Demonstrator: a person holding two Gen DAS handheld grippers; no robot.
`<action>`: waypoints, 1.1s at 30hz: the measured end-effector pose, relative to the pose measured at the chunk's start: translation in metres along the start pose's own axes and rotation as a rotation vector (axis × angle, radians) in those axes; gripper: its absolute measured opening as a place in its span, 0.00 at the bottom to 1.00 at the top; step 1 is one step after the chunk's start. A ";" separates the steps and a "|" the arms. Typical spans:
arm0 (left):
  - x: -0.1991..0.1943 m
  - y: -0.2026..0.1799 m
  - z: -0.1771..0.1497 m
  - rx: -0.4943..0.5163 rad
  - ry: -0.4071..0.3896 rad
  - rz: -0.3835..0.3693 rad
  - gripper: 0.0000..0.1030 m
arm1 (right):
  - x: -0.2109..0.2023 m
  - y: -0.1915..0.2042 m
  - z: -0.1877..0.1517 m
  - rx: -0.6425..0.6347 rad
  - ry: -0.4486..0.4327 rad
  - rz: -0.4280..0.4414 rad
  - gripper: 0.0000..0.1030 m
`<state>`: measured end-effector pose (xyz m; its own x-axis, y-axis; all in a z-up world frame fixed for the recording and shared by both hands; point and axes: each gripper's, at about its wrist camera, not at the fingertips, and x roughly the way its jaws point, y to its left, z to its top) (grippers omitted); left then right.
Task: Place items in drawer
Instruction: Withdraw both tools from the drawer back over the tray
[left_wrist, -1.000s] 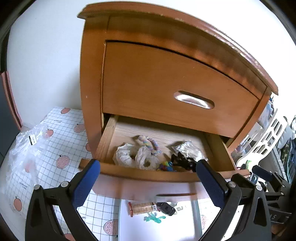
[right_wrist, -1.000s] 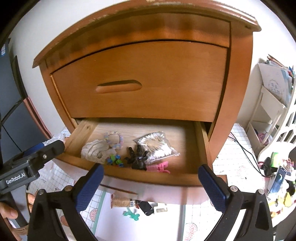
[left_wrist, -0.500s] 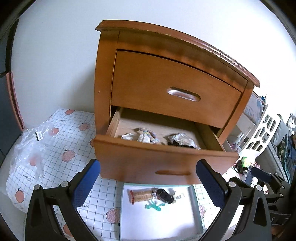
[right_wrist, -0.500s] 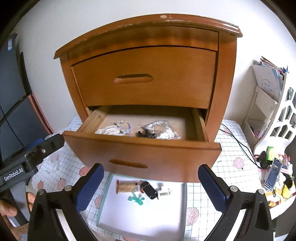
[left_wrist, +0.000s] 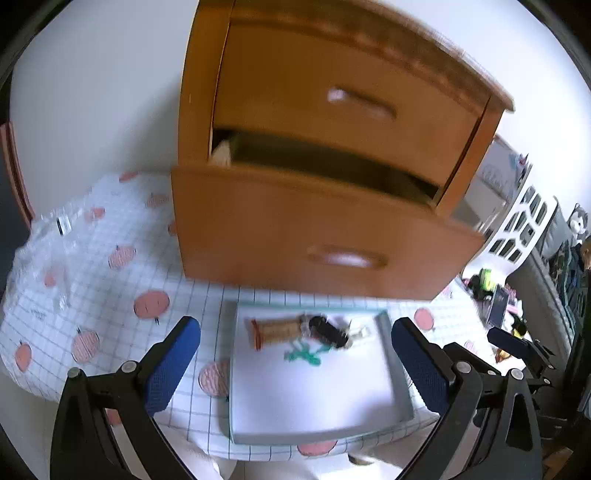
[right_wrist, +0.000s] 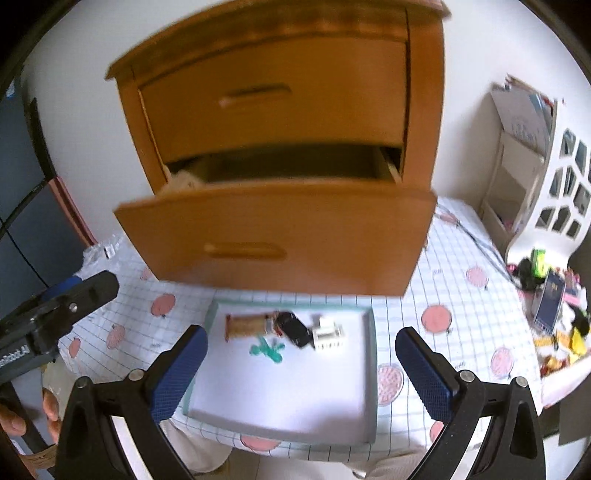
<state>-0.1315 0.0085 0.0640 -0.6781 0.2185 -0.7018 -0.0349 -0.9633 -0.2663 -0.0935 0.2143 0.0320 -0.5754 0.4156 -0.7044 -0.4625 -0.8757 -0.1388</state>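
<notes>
Lower drawer (right_wrist: 280, 240) open, pulled well out of the wooden cabinet (right_wrist: 295, 96); its inside now almost hidden behind the drawer front, only a pale scrap showing at the left corner. A second ago both cameras looked down into it at the stowed items; both have since drawn back and dropped toward the tray.

Tray (right_wrist: 371, 369) on the desk just before the drawer. Still in it: brown roll (right_wrist: 245, 326), black toy car (right_wrist: 295, 328), white block (right_wrist: 328, 336), green figure (right_wrist: 267, 350), all bunched at the far end. Four items left, by my count.

Left gripper (left_wrist: 295, 365) jaws wide apart, empty. Right gripper (right_wrist: 301, 369) the same, hanging over the tray. Reads as the start of another pick. Frames blurred with motion.

Checked cloth (right_wrist: 461, 295) covers the desk; clutter at the right edge.
</notes>
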 end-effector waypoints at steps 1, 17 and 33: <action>0.006 0.001 -0.004 -0.002 0.012 0.002 1.00 | 0.005 -0.002 -0.004 0.007 0.011 -0.001 1.00; 0.120 0.021 -0.068 -0.087 0.224 0.001 1.00 | 0.111 -0.030 -0.068 0.097 0.172 -0.012 1.00; 0.196 0.014 -0.070 -0.059 0.301 -0.016 0.99 | 0.189 -0.050 -0.044 0.085 0.238 -0.043 1.00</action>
<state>-0.2136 0.0486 -0.1240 -0.4296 0.2782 -0.8591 0.0050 -0.9506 -0.3103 -0.1493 0.3258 -0.1252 -0.3839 0.3736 -0.8444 -0.5438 -0.8306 -0.1203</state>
